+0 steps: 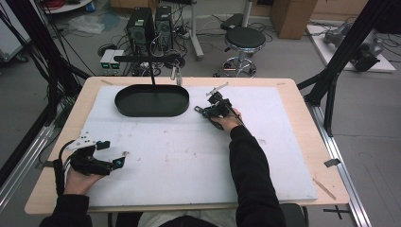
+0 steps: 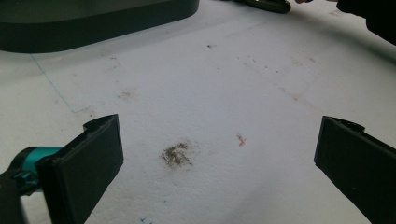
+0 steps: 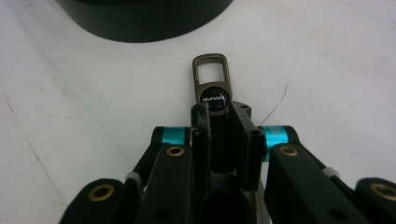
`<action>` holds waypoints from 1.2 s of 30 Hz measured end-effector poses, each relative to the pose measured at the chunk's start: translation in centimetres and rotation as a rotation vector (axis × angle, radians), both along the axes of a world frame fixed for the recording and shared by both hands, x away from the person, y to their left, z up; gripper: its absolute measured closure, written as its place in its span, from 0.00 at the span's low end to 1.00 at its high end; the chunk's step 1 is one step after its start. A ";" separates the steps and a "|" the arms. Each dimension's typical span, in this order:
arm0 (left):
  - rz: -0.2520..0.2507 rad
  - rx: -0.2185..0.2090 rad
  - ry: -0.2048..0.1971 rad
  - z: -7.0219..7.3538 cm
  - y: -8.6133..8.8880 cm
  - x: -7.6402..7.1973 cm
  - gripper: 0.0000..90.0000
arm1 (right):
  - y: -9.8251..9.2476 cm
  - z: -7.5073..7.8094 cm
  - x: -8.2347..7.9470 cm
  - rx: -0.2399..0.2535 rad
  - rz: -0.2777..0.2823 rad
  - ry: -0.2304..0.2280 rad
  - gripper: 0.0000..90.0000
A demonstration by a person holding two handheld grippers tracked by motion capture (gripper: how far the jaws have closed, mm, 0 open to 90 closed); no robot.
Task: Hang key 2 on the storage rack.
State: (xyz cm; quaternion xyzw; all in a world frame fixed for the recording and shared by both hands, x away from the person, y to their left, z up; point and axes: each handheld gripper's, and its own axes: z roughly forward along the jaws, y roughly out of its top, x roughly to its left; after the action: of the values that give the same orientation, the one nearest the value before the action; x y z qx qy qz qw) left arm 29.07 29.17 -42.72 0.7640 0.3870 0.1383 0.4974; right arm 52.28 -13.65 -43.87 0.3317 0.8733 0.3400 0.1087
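Wooden counter (image 1: 302,142), pale edge showing all round. On it: big white sheet (image 1: 189,156), covering nearly whole top, scuffed, w/ dirt smudge (image 2: 176,155), small orange fleck (image 2: 241,139) and faint blue pen line (image 2: 51,84). On sheet, far side left of centre: black oval tray (image 1: 151,100), low wall. Just right of tray: metal key-ring clip (image 3: 212,84), flat on sheet, loop end toward tray. Dark tape bits (image 1: 332,162) at counter's right edge.

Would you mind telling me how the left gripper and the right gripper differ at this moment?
The left gripper stands open with nothing between its jaws; the right gripper is shut on a metal key fob. The left gripper rests near the table's front edge, the right gripper farther up, beside the black oval tray. Both have black jaws and teal joints.
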 end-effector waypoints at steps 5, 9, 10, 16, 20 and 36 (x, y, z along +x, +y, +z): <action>-0.001 0.002 -0.003 0.0 0.0 0.0 0.02 | 0.1 0.1 -0.2 -0.004 -0.013 0.005 0.91; 0.004 0.000 -0.007 0.1 0.0 0.0 0.02 | 0.1 0.2 -0.2 -0.001 -0.016 0.005 0.92; 0.004 0.000 -0.007 0.0 0.0 0.0 0.02 | 0.1 0.2 -0.2 0.000 -0.014 0.011 0.92; 0.001 -0.001 -0.006 0.1 0.1 -0.1 0.02 | -0.2 1.1 -0.6 0.006 -0.020 0.011 0.93; 0.001 -0.003 -0.006 0.1 0.1 -0.1 0.02 | -0.8 2.0 -0.8 0.036 -0.024 0.001 0.93; 0.004 -0.011 -0.014 0.2 0.2 -0.1 0.02 | -2.9 4.9 -1.9 0.135 -0.048 -0.036 0.93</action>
State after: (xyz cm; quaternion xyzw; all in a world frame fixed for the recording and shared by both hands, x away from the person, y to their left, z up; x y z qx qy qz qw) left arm 28.93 29.34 -42.54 0.7595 0.3860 0.1424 0.5039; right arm 50.39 -16.58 -38.96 0.3531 0.8380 0.4014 0.1098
